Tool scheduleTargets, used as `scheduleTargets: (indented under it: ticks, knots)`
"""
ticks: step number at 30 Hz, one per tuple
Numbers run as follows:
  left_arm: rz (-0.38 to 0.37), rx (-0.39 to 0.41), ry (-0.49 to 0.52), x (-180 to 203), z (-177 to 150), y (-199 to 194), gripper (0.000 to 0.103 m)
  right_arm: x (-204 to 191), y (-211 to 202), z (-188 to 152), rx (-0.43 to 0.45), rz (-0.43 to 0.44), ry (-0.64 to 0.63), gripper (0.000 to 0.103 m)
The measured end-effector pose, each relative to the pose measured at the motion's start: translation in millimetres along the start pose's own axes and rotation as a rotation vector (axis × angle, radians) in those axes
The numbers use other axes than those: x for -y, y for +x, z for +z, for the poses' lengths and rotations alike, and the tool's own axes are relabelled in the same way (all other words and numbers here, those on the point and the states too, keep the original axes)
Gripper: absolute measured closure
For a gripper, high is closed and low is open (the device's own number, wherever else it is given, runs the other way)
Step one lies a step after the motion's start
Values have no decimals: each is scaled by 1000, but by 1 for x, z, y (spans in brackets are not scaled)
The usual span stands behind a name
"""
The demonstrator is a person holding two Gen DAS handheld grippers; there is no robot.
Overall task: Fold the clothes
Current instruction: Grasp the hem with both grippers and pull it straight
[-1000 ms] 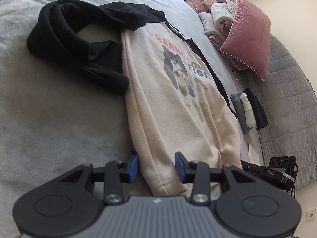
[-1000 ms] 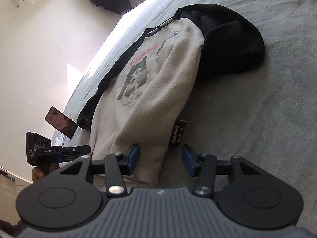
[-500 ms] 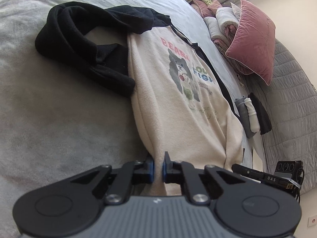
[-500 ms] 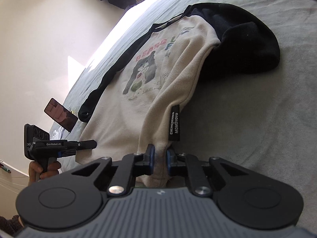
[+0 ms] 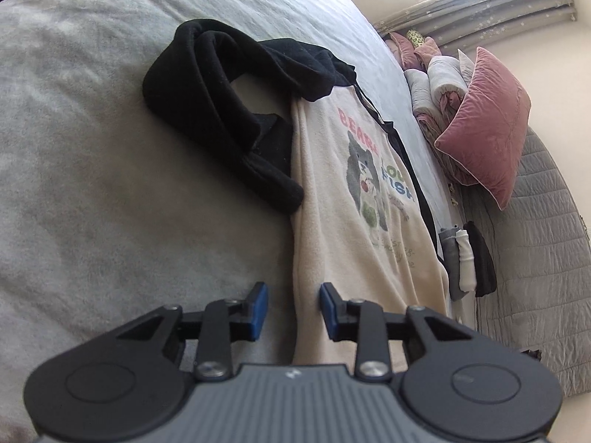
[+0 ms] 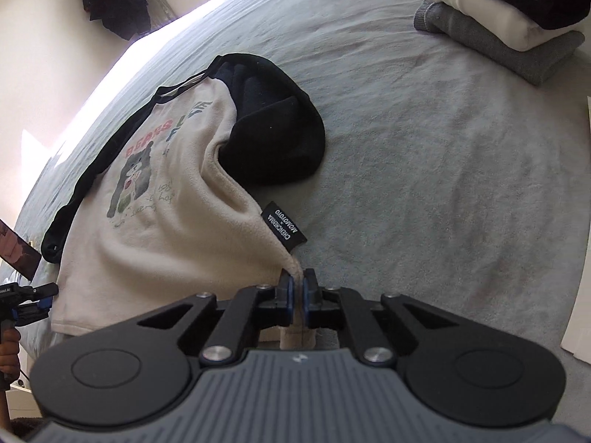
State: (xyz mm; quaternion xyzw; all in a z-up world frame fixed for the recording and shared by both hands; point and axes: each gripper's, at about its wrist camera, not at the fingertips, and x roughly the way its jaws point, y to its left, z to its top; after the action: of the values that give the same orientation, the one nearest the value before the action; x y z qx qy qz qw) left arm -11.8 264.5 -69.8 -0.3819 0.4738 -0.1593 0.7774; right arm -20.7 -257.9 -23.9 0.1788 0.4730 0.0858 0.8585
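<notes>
A cream sweatshirt [image 5: 332,229] with a bear print and black sleeves lies flat on the grey bed [image 5: 110,221]. One black sleeve [image 5: 221,118] is bunched beside its left edge. My left gripper [image 5: 291,304] sits at the hem; its jaws are opening and the cream edge runs between the blue pads without being pressed. In the right wrist view my right gripper [image 6: 297,291] is shut on the hem corner of the sweatshirt [image 6: 177,229], lifting it just below a black label [image 6: 284,229]. The other black sleeve [image 6: 273,136] lies folded at the shoulder.
A stack of folded clothes [image 6: 509,26] rests on the bed at the upper right, also seen as the folded pile [image 5: 465,258]. A pink pillow [image 5: 487,125] and rolled bedding sit at the headboard. A person's hand [image 6: 7,350] holds the left gripper's handle at the left edge.
Both grippers closed on the hem half a second ago. Since then the left jaws have spread apart again, while the right stayed shut and raised its hem corner off the bed.
</notes>
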Motion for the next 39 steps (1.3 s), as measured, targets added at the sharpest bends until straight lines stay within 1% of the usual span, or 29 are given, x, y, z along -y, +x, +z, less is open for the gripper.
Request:
scheduleTargets:
  ticks: [4,6,7,9,10,11,12,13,15,18,21,24,27,29,33,36,38,39]
  knots:
    - [-37,24,-55,-7,-1,7,71,4,9,-3,-3,11,25,97]
    - [-44,28,-60,-7,-2,12,72,2,10,-1,-2,16,22,97]
    - [-46,29,-59,-6,-2,14,74,3,10,-1,-1,18,18,97]
    - [-32,23,-30,-1,-3,16,75,5,9,-2,1,24,15,97]
    - [-21,13,-15,3,-3,16,81,5,9,-2,3,27,17,97]
    - [-5,-17,-4,6,-3,19,92,6,8,-3,3,29,18,97]
    - [5,-25,-1,9,-3,18,99,5,7,-3,0,29,17,97]
    - [15,-33,0,12,-3,18,99,5,6,-2,-4,28,15,97]
    - [17,-5,50,24,-2,6,99,2,-1,-2,-10,26,4,98]
    - [1,18,107,45,-1,-18,99,-4,-21,0,-4,46,-21,98]
    - [35,25,192,66,-1,-38,99,-15,-39,3,-1,41,-65,98]
    - [86,-4,267,81,-7,-49,99,-27,-56,4,2,35,-102,98]
    - [132,-21,305,82,-14,-58,99,-33,-65,-1,-29,46,-123,98]
    - [163,-29,308,77,-17,-59,99,-35,-63,-8,-57,50,-137,98]
    - [240,-65,285,61,-26,-44,99,-35,-45,-24,-120,40,-150,98]
    - [338,-90,302,51,-34,-21,99,-29,-26,-31,-154,20,-141,98]
    - [391,-99,317,47,-38,-6,98,-23,-12,-31,-168,4,-125,98]
    - [401,-91,321,47,-39,-3,98,-19,-6,-31,-175,0,-113,98]
